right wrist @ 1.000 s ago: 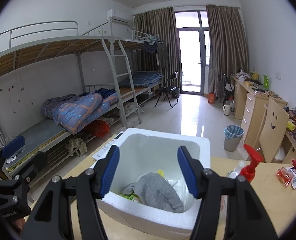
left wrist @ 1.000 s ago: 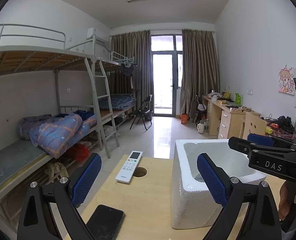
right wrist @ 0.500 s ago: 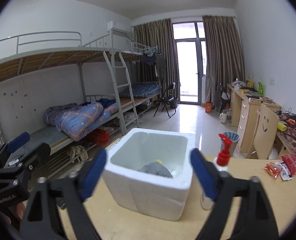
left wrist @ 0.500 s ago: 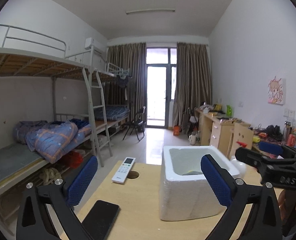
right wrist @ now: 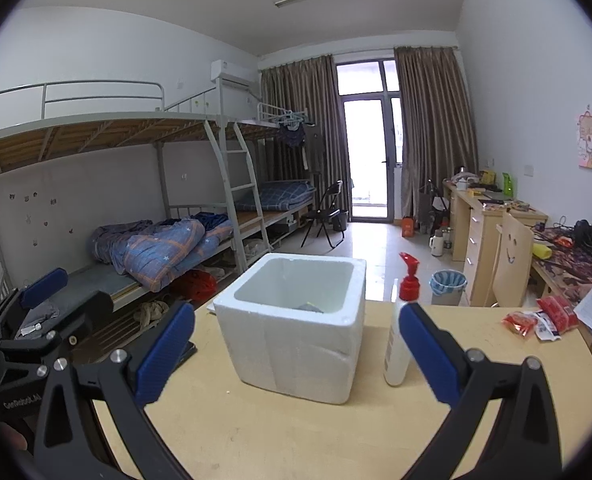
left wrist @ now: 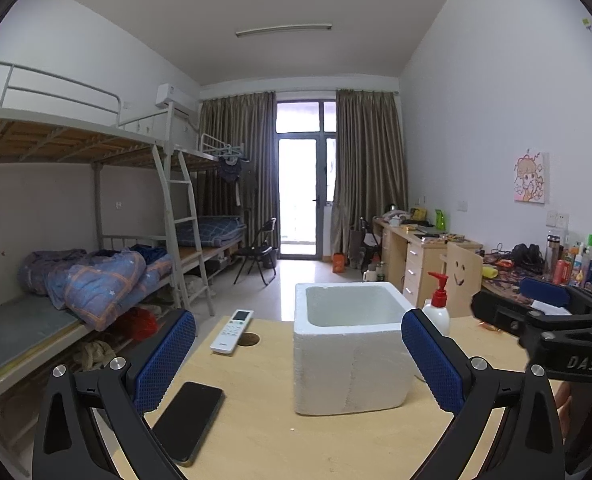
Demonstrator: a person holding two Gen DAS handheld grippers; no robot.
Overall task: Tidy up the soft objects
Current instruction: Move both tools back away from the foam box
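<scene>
Both grippers are sitting farther back from the white foam box (right wrist: 296, 328) than they were a second ago, when the right gripper (right wrist: 296, 354) was right over its open top. Its jaws have just been opening, and now they are standing wide with nothing between them. The left gripper (left wrist: 298, 360) is also standing wide and is holding nothing.

From here the box is looking smaller, and it is sitting in the middle of the wooden table (right wrist: 296, 432). Soft things are lying inside it. Only a little bit of grey cloth (right wrist: 310, 307) is peeking over the rim in the right view, and it is hard to tell what else is down there. In the left view the inside of the box is hidden.

A black phone (left wrist: 188, 416) and a white remote (left wrist: 232, 331) are lying on the table left of the box. A pump bottle with a red top (right wrist: 400, 334) is standing just beside the box on the right.

The cloth is probably light and floppy, so it will bend and hang when lifted. Pinching a bunched-up fold in the middle looks best. The foam box is light too and could slide or dent if it is pushed.

No loose soft things are showing on the table, so the tidying looks about done.
</scene>
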